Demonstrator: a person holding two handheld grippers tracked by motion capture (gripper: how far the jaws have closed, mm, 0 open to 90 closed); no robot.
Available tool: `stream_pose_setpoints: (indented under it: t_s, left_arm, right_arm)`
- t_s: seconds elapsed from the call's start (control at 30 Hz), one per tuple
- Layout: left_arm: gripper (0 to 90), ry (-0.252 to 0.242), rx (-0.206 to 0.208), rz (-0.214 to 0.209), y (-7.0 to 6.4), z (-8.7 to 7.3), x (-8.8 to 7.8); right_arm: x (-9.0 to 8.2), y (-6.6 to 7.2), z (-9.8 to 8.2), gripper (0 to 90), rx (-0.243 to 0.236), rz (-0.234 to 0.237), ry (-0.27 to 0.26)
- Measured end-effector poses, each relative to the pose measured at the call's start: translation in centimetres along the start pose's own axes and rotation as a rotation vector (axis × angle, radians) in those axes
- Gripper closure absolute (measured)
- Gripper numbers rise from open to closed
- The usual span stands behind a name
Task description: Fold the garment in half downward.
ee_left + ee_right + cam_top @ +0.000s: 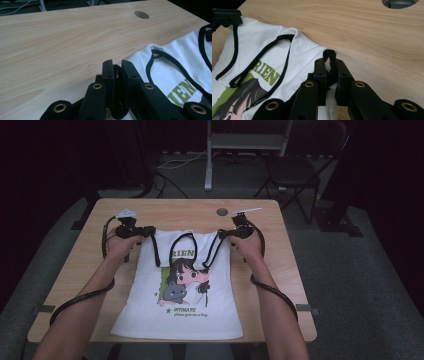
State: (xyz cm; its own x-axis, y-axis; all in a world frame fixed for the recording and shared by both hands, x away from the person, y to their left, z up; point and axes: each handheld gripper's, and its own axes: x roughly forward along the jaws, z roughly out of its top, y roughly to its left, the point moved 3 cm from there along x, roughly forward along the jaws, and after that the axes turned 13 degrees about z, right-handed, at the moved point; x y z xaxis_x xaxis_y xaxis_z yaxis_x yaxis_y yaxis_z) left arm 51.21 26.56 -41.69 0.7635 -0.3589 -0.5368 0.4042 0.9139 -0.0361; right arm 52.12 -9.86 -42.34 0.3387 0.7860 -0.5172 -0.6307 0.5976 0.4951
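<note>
**Both grippers clamped on the top corners of a white tank top**

High view: a white tank top point(197, 285) with black trim lies flat on a pale wooden table point(280, 265), its hem toward the person. The left gripper point(148, 231) sits at the garment's upper left corner and the right gripper point(223, 233) at its upper right, each held in a hand with a black cable trailing along the forearm. This view gives the whole print: a cartoon girl with a grey cat on a green patch, and green lettering above and below. A round cable hole point(222, 212) lies in the table beyond the right gripper.

Left gripper view: the two black jaws stand close together, pinched on a fold of black-edged fabric between them. To the right of the jaws the white cloth spreads smooth, crossed by thin black straps point(160, 60) that curve in loops, with part of the green lettering low at the right. Ahead and left of the jaws is bare wood grain, matt and light.

Right gripper view: the jaws are likewise narrow, gripping a strap loop point(330, 56) whose rounded black end pokes up just past their tips. Left of the jaws the soft white knit rumples slightly, showing the green letters point(265, 72) and the girl's dark hair.
</note>
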Motion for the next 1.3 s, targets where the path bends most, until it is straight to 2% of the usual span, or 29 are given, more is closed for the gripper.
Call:
stream_pose_setpoints:
  t_s: [0.2, 0.4, 0.57, 0.73, 1.0, 1.3]
  left_arm:
    - [82.1, -0.034, -0.047, -0.010, 0.2, 0.9, -0.5]
    - [82.1, -0.070, -0.063, -0.016, 0.4, 1.9, -1.1]
    - [82.1, -0.109, -0.089, -0.028, 0.5, 2.8, -1.5]
    - [82.1, -0.118, -0.077, -0.038, 0.3, 3.5, -1.6]
    - [82.1, -0.138, -0.091, -0.042, 0.4, 4.3, -1.9]
    - [82.1, -0.151, -0.073, -0.034, 0.3, 4.9, -2.2]
  right_arm:
    - [-0.8, 0.0, 1.0, 83.0, 0.008, 0.012, -0.048]
    - [-1.6, 0.4, 2.1, 83.1, 0.001, 0.025, -0.099]
    - [-2.1, 0.6, 3.1, 83.1, -0.005, 0.035, -0.118]
    - [-2.5, 0.9, 3.9, 83.0, -0.013, 0.048, -0.131]
    - [-3.3, 1.1, 4.8, 83.1, -0.007, 0.083, -0.165]
    - [-4.1, 1.1, 5.3, 83.1, -0.010, 0.079, -0.181]
